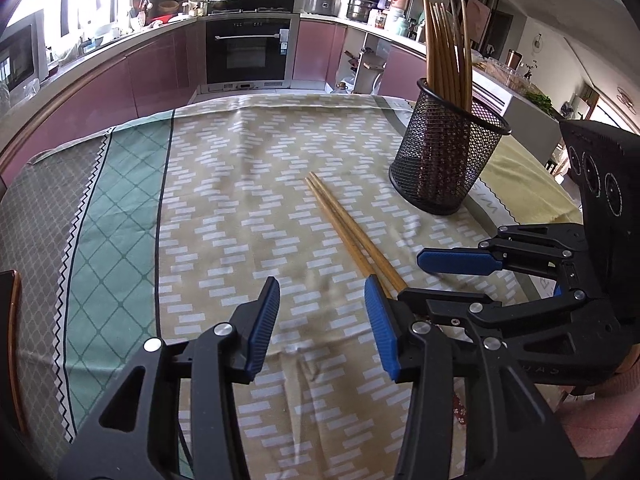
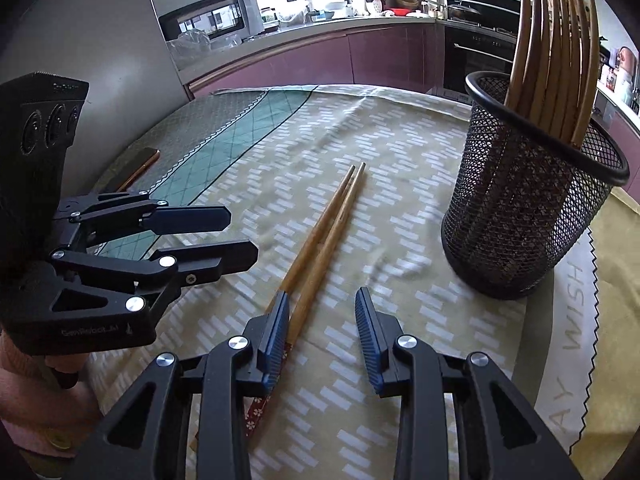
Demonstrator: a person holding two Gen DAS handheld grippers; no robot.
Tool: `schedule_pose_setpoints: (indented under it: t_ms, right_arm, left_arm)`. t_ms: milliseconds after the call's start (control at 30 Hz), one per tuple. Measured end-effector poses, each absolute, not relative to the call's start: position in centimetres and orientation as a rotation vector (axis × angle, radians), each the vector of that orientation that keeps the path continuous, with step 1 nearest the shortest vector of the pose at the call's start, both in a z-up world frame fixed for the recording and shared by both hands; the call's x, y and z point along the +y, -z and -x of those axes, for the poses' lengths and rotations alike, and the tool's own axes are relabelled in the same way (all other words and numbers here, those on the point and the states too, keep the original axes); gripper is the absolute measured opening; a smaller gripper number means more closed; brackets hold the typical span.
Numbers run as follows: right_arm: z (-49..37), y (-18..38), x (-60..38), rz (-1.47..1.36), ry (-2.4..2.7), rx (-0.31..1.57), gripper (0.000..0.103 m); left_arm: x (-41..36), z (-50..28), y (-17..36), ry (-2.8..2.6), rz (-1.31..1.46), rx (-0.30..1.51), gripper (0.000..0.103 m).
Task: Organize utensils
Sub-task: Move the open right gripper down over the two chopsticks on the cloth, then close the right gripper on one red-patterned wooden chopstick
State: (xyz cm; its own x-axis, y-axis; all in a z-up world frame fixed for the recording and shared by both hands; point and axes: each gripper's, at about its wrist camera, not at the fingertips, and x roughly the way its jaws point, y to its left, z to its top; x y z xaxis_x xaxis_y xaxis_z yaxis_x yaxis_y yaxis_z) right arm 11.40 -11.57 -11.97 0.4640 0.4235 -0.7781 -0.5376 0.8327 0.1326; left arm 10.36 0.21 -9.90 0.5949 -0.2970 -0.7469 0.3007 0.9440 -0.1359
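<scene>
Two wooden chopsticks [image 1: 344,224] lie side by side on the patterned tablecloth; they also show in the right wrist view [image 2: 324,236], with red patterned handle ends near my fingers. A black mesh holder [image 1: 444,156] with several chopsticks standing in it sits to their right, also in the right wrist view [image 2: 524,208]. My left gripper [image 1: 322,320] is open and empty, just left of the chopsticks' near ends. My right gripper [image 2: 322,340] is open and empty, low over the chopsticks' near ends; its left finger [image 2: 276,340] lies over them.
A phone [image 2: 136,170] lies on the table's left edge. The table [image 1: 120,208] carries a green, grey and beige cloth. Kitchen counters and an oven [image 1: 248,48] stand beyond the far edge.
</scene>
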Motion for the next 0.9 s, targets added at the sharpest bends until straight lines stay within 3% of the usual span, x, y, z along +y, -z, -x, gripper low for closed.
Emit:
schedule_pose_setpoints:
  t_ms: [167,233,400,900]
  right_arm:
    - [-11.9,12.1,-11.5,0.138,-0.58,0.915,0.026]
    - [-12.4,12.2,-11.7,0.126,-0.575,0.921,0.018]
    - [-12.4,12.3,-13.1,0.083,-0.56,0.932,0.008]
    - [-13.0,12.3,-13.7,0.115,-0.539,0.927,0.008]
  left_arm:
    - [0.3,-10.4,10.1,0.345,-0.001,0.871,0.044]
    - [0.2,-10.4,10.1,0.349,-0.003,0.871,0.044]
    - [-0.6,-10.7,10.2,0.367,-0.019,0.878,0.044]
    - [-3.5,-13.4,11.1,0.366,-0.134,0.92,0.041]
